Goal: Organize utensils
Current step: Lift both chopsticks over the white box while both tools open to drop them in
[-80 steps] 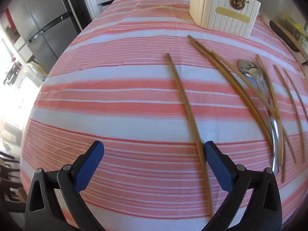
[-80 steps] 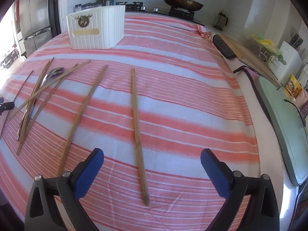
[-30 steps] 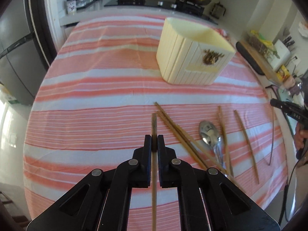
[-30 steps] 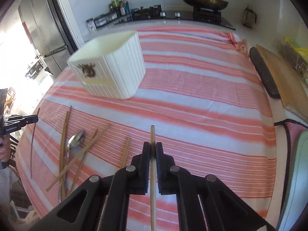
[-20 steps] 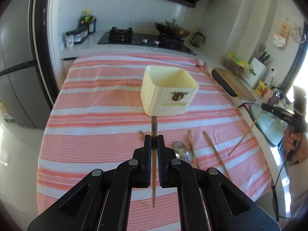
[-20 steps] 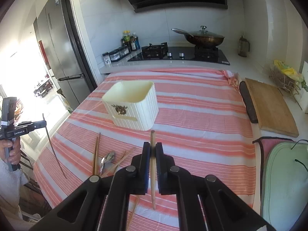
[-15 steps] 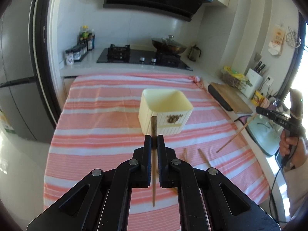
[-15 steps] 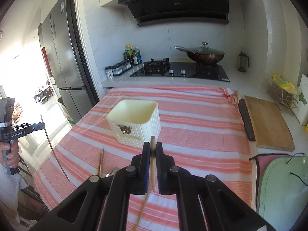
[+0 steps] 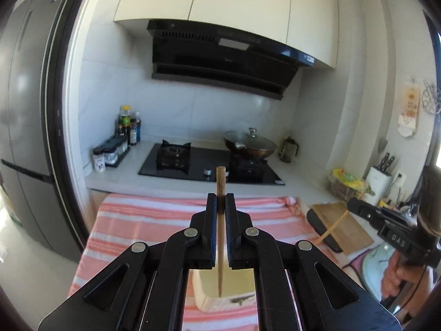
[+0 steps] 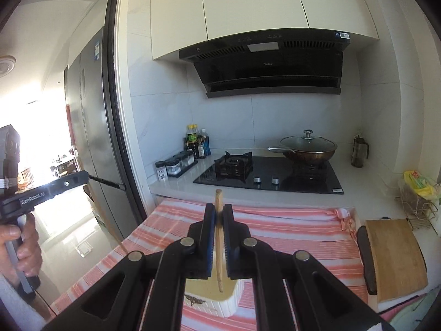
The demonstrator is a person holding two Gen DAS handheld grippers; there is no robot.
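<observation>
My left gripper [image 9: 220, 202] is shut on a wooden chopstick [image 9: 220, 234] that hangs upright, its lower tip over the open top of the cream utensil holder [image 9: 204, 293]. My right gripper [image 10: 219, 215] is shut on another wooden chopstick [image 10: 218, 248], also upright with its lower tip over the cream holder [image 10: 228, 300]. Both grippers are raised high above the striped tablecloth [image 9: 143, 220]. The right gripper also shows at the right of the left wrist view [image 9: 352, 208], and the left gripper at the left of the right wrist view [image 10: 82, 178]. The other utensils on the cloth are hidden.
A stove with a lidded wok [image 10: 306, 149] stands behind the table. A wooden cutting board [image 10: 397, 251] lies at the right. A refrigerator [image 9: 24, 151] is at the left. Bottles and jars [image 10: 190, 151] line the counter.
Both grippers have risen and tilted up with their chopsticks. The view now faces the stove and hood, and the holder lies below the jaws.
</observation>
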